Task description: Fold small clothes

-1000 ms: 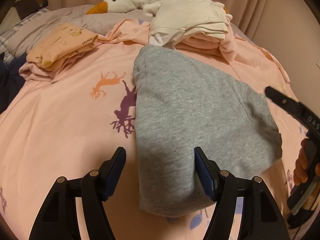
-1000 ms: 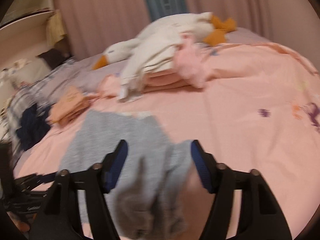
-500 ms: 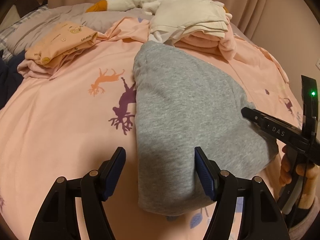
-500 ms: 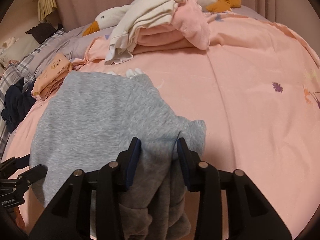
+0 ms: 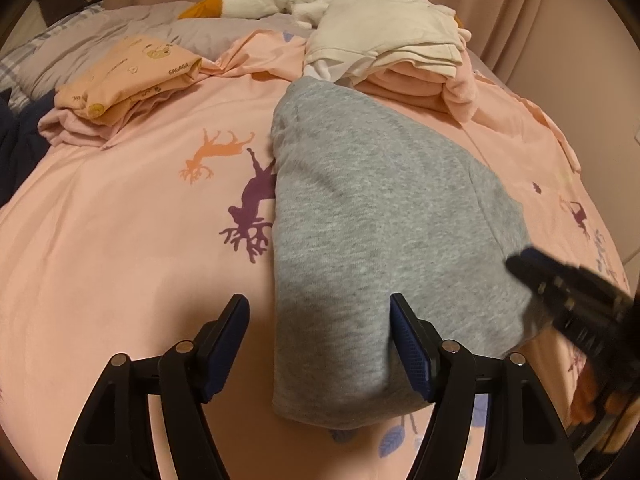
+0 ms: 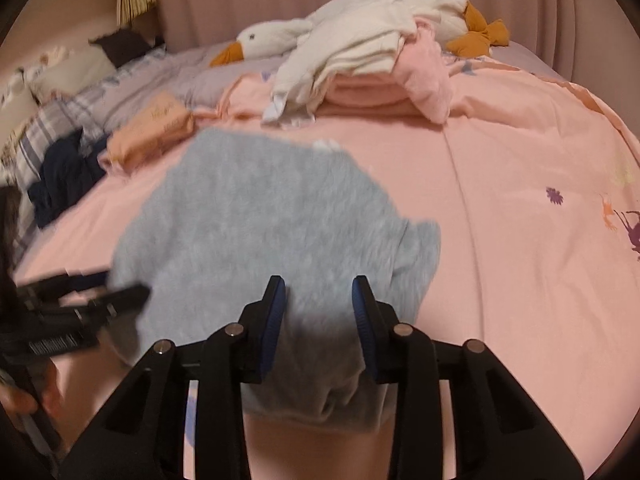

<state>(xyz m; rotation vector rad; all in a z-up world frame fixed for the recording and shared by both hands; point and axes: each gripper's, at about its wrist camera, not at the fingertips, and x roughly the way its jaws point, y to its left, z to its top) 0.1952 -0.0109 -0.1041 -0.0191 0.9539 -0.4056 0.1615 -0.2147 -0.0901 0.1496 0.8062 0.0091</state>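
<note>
Straddling the near edge of the grey garment (image 5: 384, 232), the left gripper (image 5: 320, 344) had its jaws wide apart, cloth touching only the right pad. The right gripper (image 6: 319, 316) was clamped on a bunched grey fold at the bottom centre of its own view; the left view showed it only as a dark blur at the lower right. The garment lay mid-frame on the pink bedspread (image 5: 120, 240). Folded orange clothes (image 5: 132, 76) sat upper left, a plush goose (image 6: 360, 28) at the top.

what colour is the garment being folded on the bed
Plain heather grey, no print. The grey garment shows best in the left wrist view.
</note>
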